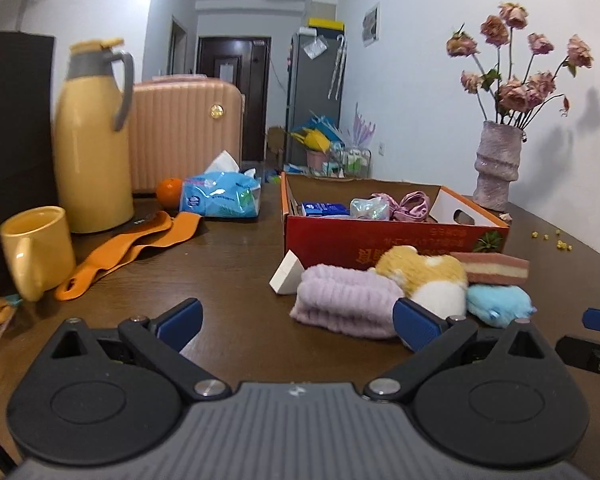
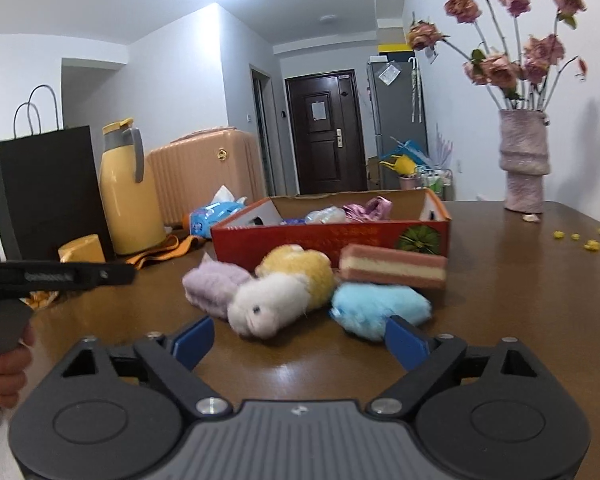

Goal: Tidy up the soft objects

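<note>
Clutter fills the left end of the dark brown wooden table [image 1: 228, 280]: a yellow ceramic mug [image 1: 36, 250], a tall yellow thermos jug with a grey handle [image 1: 94, 136], an orange strap [image 1: 128, 246] and a blue tissue pack [image 1: 222, 194]. Rightward, the left gripper [image 1: 296, 320] hovers with jaws spread wide and empty, its right pad just in front of a lilac fuzzy cloth roll [image 1: 346, 300]. Beside the roll lie a yellow-and-white plush toy [image 2: 284, 290], a light blue plush toy [image 2: 380, 308] and a pink-and-cream layered sponge [image 2: 394, 266], all close before the red cardboard box [image 2: 332, 238]. The right gripper [image 2: 300, 344] is likewise wide open, holding nothing, near the plush toys. A pink textured vase of dried roses [image 2: 524, 164] stands far right.
</note>
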